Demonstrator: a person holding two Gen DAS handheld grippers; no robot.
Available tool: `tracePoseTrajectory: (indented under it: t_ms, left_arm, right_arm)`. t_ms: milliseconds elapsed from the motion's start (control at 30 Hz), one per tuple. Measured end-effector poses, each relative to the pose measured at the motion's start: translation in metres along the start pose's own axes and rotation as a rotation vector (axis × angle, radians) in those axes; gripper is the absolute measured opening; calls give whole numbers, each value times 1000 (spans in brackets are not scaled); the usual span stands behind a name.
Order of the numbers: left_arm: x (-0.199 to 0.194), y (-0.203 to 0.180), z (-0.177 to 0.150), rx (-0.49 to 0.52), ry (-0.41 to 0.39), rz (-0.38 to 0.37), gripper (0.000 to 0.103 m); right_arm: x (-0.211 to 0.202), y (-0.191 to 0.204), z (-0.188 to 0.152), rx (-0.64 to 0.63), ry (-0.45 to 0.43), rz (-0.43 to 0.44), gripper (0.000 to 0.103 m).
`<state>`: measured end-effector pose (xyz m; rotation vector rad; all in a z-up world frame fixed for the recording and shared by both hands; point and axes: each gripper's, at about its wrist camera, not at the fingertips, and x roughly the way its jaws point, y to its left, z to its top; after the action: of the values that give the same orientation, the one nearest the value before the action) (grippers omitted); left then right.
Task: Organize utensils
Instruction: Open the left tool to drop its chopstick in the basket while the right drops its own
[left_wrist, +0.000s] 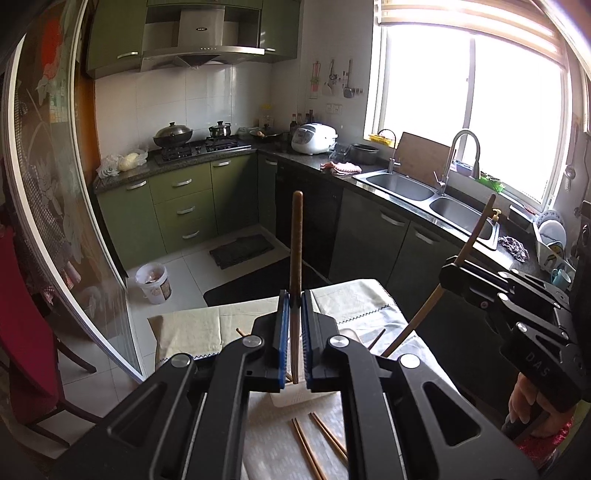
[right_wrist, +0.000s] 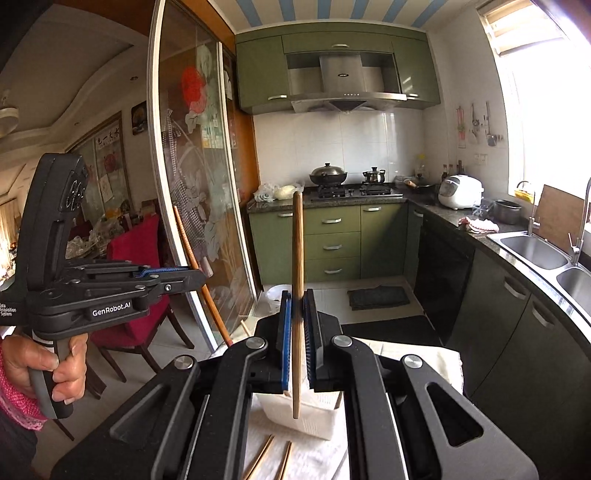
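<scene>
My left gripper (left_wrist: 294, 301) is shut on a brown chopstick (left_wrist: 296, 258) held upright above a white basket (left_wrist: 303, 397) on the cloth-covered table (left_wrist: 192, 328). My right gripper (right_wrist: 297, 299) is shut on another chopstick (right_wrist: 297, 280), also upright, its lower tip over the white basket (right_wrist: 314, 413). Each gripper shows in the other's view: the right one (left_wrist: 448, 271) with its chopstick (left_wrist: 469, 243), the left one (right_wrist: 201, 275) with its chopstick (right_wrist: 184, 240). Loose chopsticks (left_wrist: 317, 443) lie on the table in front of the basket, and they also show in the right wrist view (right_wrist: 273, 458).
A kitchen counter with a double sink (left_wrist: 424, 192) and tap runs along the right. A stove with pots (left_wrist: 195, 142) and a rice cooker (left_wrist: 314, 138) stand at the back. A glass sliding door (right_wrist: 192, 184) and red chairs (right_wrist: 140, 266) are on the left. A white bucket (left_wrist: 155, 282) is on the floor.
</scene>
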<state>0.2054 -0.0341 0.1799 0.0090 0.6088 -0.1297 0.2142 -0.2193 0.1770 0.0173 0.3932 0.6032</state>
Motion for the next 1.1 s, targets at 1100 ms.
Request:
tracePoseTrajectory:
  t_ms: [1100]
  left_arm:
    - [74, -2, -84, 9, 255, -33, 31]
  right_arm:
    - [94, -12, -39, -39, 176, -88, 8]
